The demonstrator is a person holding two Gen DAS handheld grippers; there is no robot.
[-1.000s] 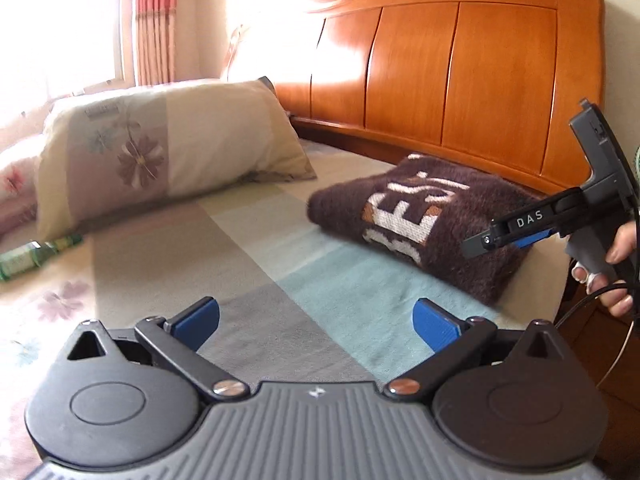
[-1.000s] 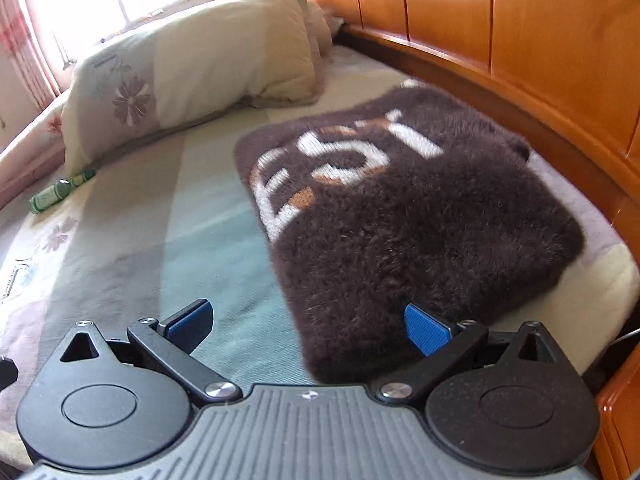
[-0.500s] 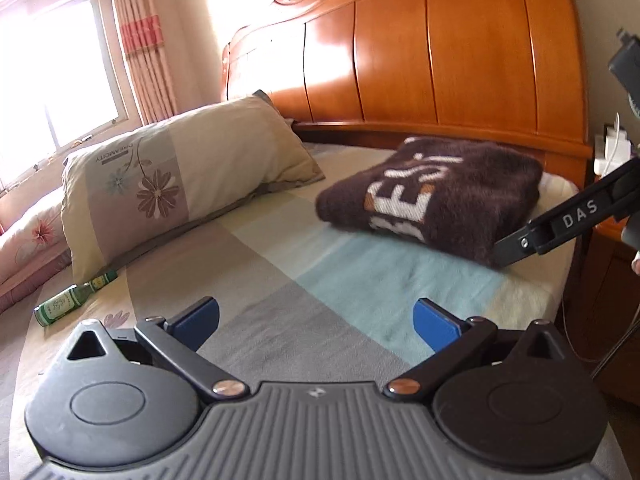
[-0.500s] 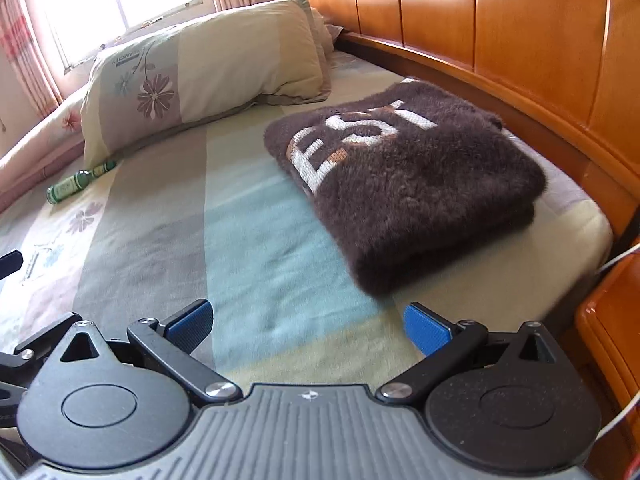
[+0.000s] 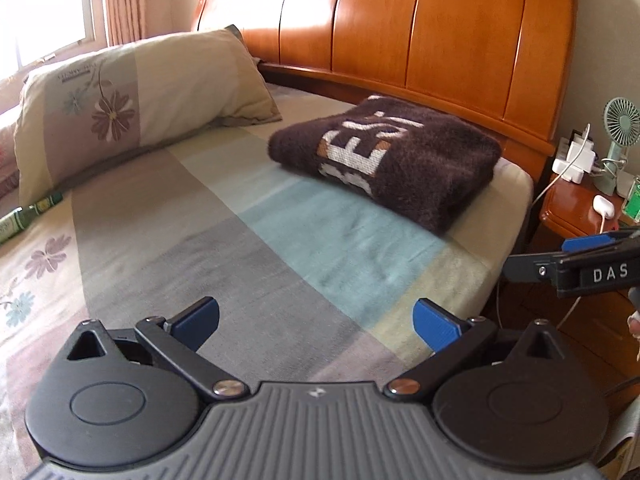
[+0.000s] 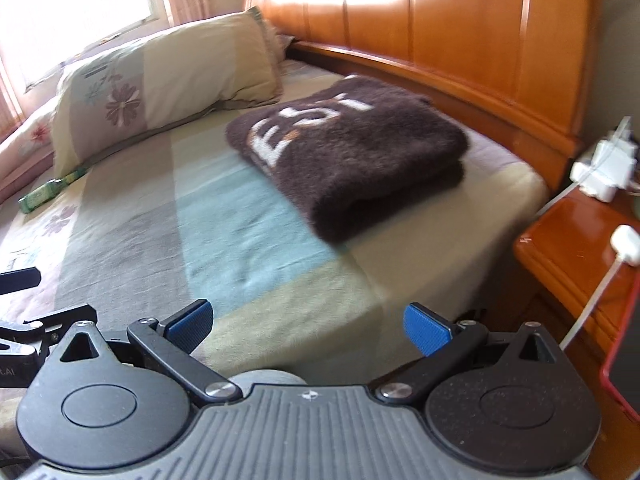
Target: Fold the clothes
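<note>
A dark brown fuzzy sweater point(image 5: 400, 156) point(image 6: 352, 148) with white letters lies folded into a thick rectangle on the bed, near the headboard at the right corner. My left gripper point(image 5: 316, 322) hovers over the striped sheet well short of it, open, nothing between its blue pads. My right gripper point(image 6: 306, 326) is also open and empty, held back past the bed's near edge. In the left wrist view the right gripper's side point(image 5: 576, 268) shows at the right, off the mattress.
A floral pillow point(image 5: 132, 104) leans at the back left, with a green bottle point(image 5: 28, 216) lying beside it. The wooden headboard point(image 5: 420, 28) rises behind the sweater. A wooden nightstand point(image 6: 576, 240) with chargers, cables and a small fan point(image 5: 620, 132) stands right of the bed.
Both grippers have pulled back from the folded sweater toward the bed's near edge. The right one, close over the sweater a second ago, is now off the mattress. The sweater stays put.
</note>
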